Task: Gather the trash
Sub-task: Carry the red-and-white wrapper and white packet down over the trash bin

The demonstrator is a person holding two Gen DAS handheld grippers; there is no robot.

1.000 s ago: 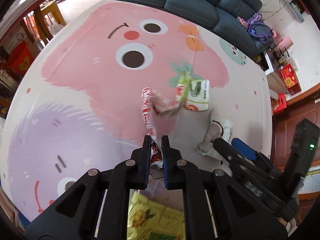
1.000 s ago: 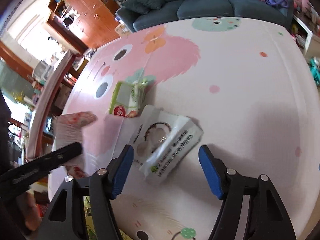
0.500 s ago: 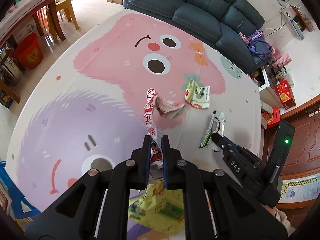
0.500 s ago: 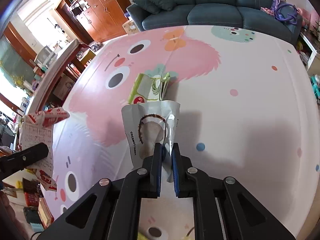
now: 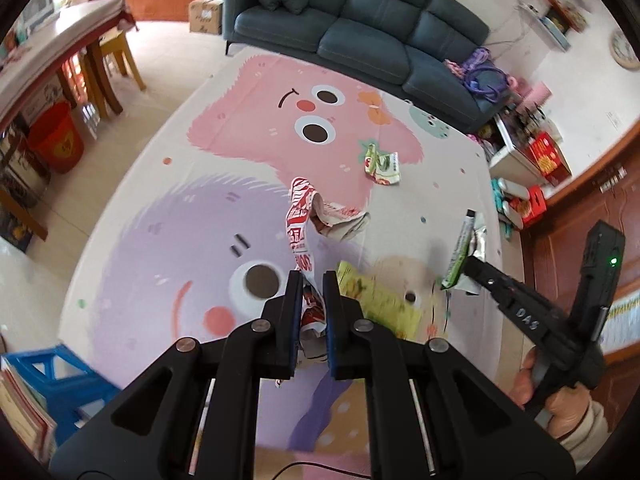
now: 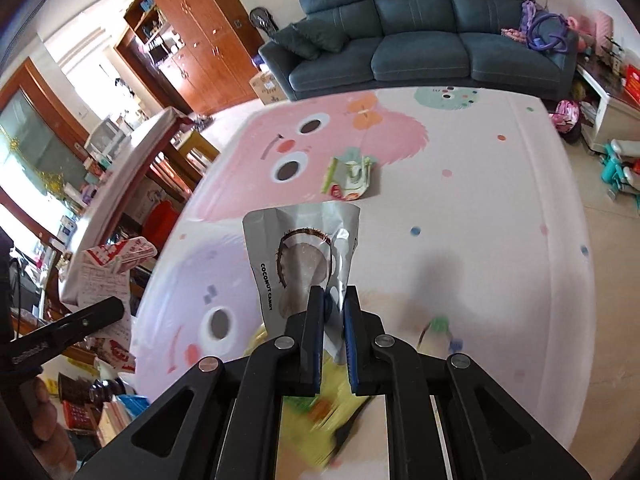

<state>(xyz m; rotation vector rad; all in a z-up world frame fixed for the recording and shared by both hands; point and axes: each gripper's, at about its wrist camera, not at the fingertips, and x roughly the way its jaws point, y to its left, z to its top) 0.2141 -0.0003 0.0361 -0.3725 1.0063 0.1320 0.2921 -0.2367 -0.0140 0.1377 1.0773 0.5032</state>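
My left gripper point(image 5: 311, 286) is shut on a red-and-white crumpled wrapper point(image 5: 302, 220) that hangs in the air above the play mat point(image 5: 160, 220). My right gripper point(image 6: 334, 300) is shut on a silver coconut candy bag point(image 6: 296, 256), also lifted; in the left wrist view that bag point(image 5: 466, 248) shows edge-on at the right. A green-and-white packet point(image 5: 382, 162) lies on the pink part of the mat, seen in the right wrist view as the packet point(image 6: 348, 176) beyond the bag. A yellow-green wrapper point(image 5: 376, 300) lies on the mat below both grippers.
A dark blue sofa point(image 5: 360, 28) stands at the mat's far edge. A table with chairs point(image 5: 60, 52) and a red bucket point(image 5: 56, 136) are at the left, a blue stool point(image 5: 60, 380) at the near left. Boxes and toys point(image 5: 536, 160) crowd the right side.
Both grippers have risen well above the mat, carrying their wrappers. One second ago the right gripper stood open around the coconut bag; it has since shut on it.
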